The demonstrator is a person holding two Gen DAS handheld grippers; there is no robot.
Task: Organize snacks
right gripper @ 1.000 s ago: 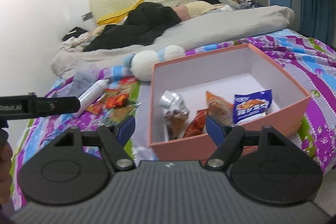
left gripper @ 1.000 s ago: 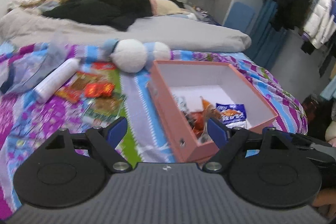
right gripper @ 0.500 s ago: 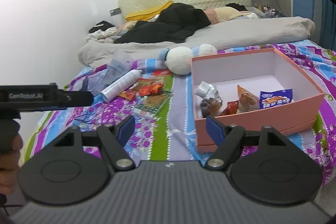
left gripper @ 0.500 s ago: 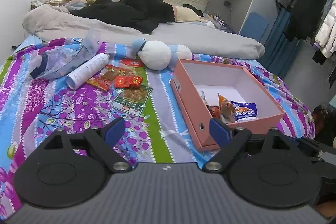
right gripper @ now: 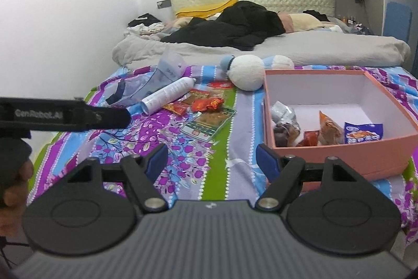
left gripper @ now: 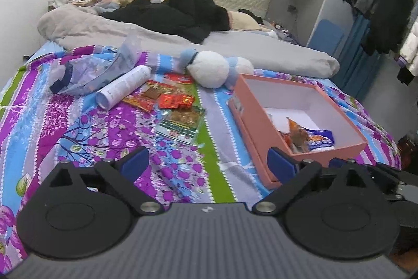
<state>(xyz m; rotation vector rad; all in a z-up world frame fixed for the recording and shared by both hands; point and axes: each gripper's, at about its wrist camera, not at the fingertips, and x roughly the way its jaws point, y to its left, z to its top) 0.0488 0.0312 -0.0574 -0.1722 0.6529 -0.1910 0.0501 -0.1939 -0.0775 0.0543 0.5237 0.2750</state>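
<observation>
snacks [right gripper: 206, 106] lie loose on the bed [right gripper: 183, 169] beside the pink box [right gripper: 365, 156], whose near wall hides part of the packets [right gripper: 326, 127] inside. wrappers are red, green, crinkled. left tool [left gripper: 207, 164] and right tool [right gripper: 211, 158] both gape, empty, pulled farther back than before.

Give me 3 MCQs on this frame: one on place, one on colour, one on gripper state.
1. The blue snack packet lies:
A. inside the pink box
B. beside the plush toy
C. under the white bottle

2. The box is, outside:
A. green
B. pink
C. black

3. The right gripper is:
A. shut on a packet
B. shut, empty
C. open, empty

Answers: 1 A, it rests within the box walls, near the front corner. 2 B, the outer walls are salmon pink, the lining white. 3 C, its fingers stand wide apart with only bedspread between them.
</observation>
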